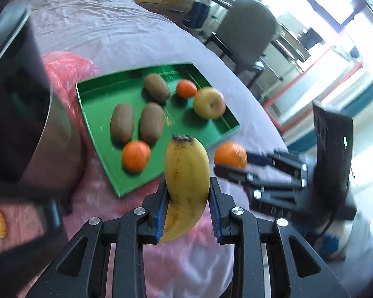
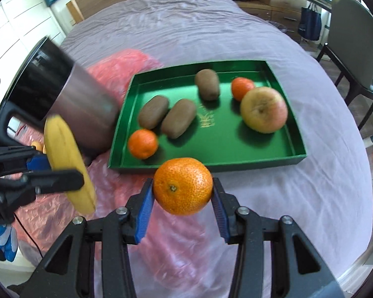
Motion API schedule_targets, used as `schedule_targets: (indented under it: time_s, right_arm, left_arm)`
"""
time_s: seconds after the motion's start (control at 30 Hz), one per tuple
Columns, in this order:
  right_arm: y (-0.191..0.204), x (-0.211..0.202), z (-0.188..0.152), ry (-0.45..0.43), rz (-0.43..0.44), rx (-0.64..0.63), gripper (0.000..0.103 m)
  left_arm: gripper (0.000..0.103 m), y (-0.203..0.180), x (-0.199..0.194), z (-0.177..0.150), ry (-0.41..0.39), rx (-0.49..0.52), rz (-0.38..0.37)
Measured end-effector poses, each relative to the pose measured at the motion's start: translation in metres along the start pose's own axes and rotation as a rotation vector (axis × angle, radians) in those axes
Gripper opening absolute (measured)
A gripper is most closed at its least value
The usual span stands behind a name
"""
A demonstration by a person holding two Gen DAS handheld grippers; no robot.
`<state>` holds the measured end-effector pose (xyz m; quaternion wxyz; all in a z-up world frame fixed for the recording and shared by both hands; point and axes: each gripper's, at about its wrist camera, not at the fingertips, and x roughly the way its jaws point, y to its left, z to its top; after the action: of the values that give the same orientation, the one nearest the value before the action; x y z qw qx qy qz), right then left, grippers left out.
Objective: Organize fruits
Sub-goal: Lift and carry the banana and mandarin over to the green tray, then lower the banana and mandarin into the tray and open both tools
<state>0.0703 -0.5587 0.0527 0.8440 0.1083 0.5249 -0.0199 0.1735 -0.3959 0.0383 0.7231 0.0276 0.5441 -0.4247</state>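
While your left gripper (image 1: 188,198) pinches a curved yellow banana (image 1: 186,173) between its blue pads, your right gripper (image 2: 183,200) is clamped on a round orange tangerine (image 2: 183,186). The banana stands nearly upright in the jaws, held at its middle, its dark, dried blossom end pointing up; the skin is yellow with small brown freckles and a few darker scuffs near the tip. The tangerine sits squarely between the right pads, its pitted, glossy peel showing a small greenish-brown stem scar facing the camera.

Both fruits hang above crumpled pink plastic sheeting (image 2: 176,243) spread on a pale lilac bedsheet (image 2: 186,24), just short of the near edge of a shallow green rectangular tray (image 2: 301,146). Inside that tray lie three fuzzy brown kiwis (image 2: 178,118), two side by side and one farther back, two smaller tangerines (image 2: 143,143), one at the near left corner and one beside a yellow-red apple (image 2: 264,109) on the right.

To the left of the tray stands a steel and black cylindrical pot with a black handle (image 2: 67,94). Beyond the bed, a grey chair (image 2: 353,49) stands at the right.
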Motion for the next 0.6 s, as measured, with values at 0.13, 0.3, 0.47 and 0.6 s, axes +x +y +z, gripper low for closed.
schedule_targets:
  time_s: [0.13,0.3,0.47,0.6]
  right_arm:
    - [-0.027,0.01,0.011,-0.034,-0.015,0.024,0.0]
    - [-0.049,0.034,0.025,-0.043,-0.026,0.017,0.0]
    - [-0.055,0.058,0.035,-0.045,-0.009,-0.009,0.0]
    - [-0.053,0.076,0.037,-0.027,0.003,-0.031,0.0]
  left_arm:
    - [0.026,0.012,0.02,0.037,-0.05,-0.124,0.042]
    - [0.026,0.023,0.048,0.067,-0.087,-0.23,0.108]
    - [0.026,0.036,0.073,0.092,-0.108,-0.319,0.144]
    - [0.026,0.056,0.091,0.106,-0.12,-0.409,0.16]
